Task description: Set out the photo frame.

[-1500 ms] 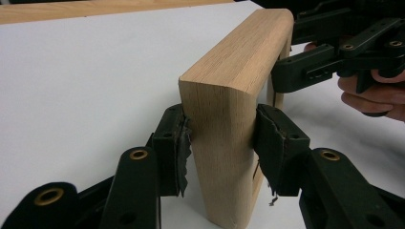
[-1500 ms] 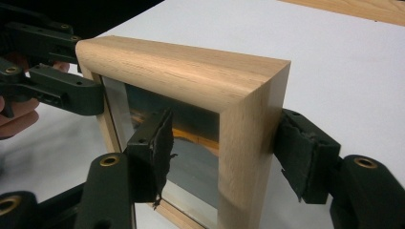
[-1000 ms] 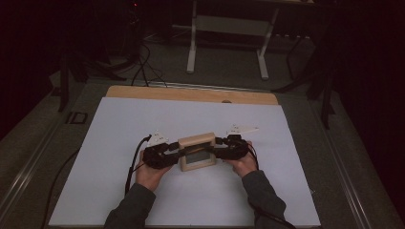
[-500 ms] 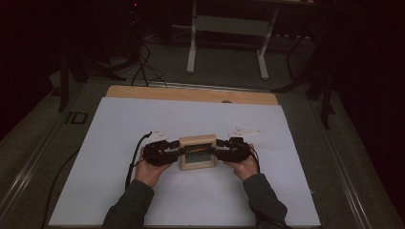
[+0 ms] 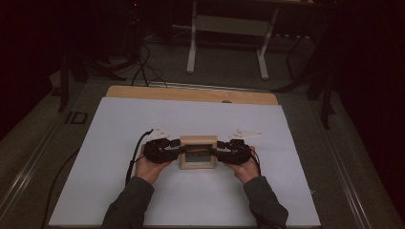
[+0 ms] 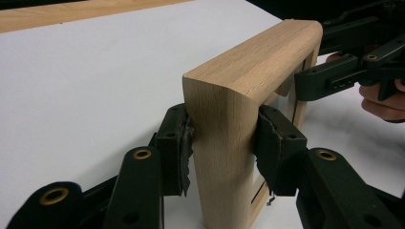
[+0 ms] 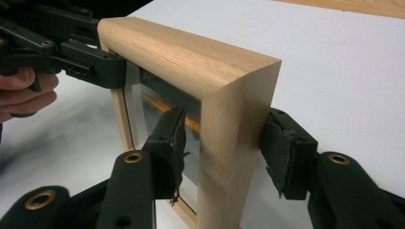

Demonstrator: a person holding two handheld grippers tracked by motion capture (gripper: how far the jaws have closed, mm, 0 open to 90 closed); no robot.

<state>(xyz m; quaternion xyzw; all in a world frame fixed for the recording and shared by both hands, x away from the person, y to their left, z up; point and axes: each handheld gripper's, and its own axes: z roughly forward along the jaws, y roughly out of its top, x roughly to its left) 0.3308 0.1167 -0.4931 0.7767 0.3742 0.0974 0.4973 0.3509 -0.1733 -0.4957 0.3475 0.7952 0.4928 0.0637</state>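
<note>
A small wooden frame [image 5: 197,151] with a glass pane stands upright on the white sheet [image 5: 191,119], near the middle. My left gripper [image 5: 175,148] is shut on the frame's left side post, and its pads [image 6: 177,143] press both faces of the wood [image 6: 253,62]. My right gripper [image 5: 220,148] is shut on the opposite post [image 7: 229,124], one pad on the glass side and one on the back. Each gripper view shows the other gripper farther off, the right gripper [image 6: 344,71] and the left gripper [image 7: 71,52]. A hand holds each gripper.
The white sheet covers most of the table, with a wooden strip [image 5: 191,94] along its far edge. A black cable [image 5: 136,152] trails from the left gripper. Metal table legs [image 5: 192,43] and loose cables [image 5: 143,67] stand on the dark floor beyond.
Both grippers stay clamped on the frame. Hands and frame have barely shifted.
</note>
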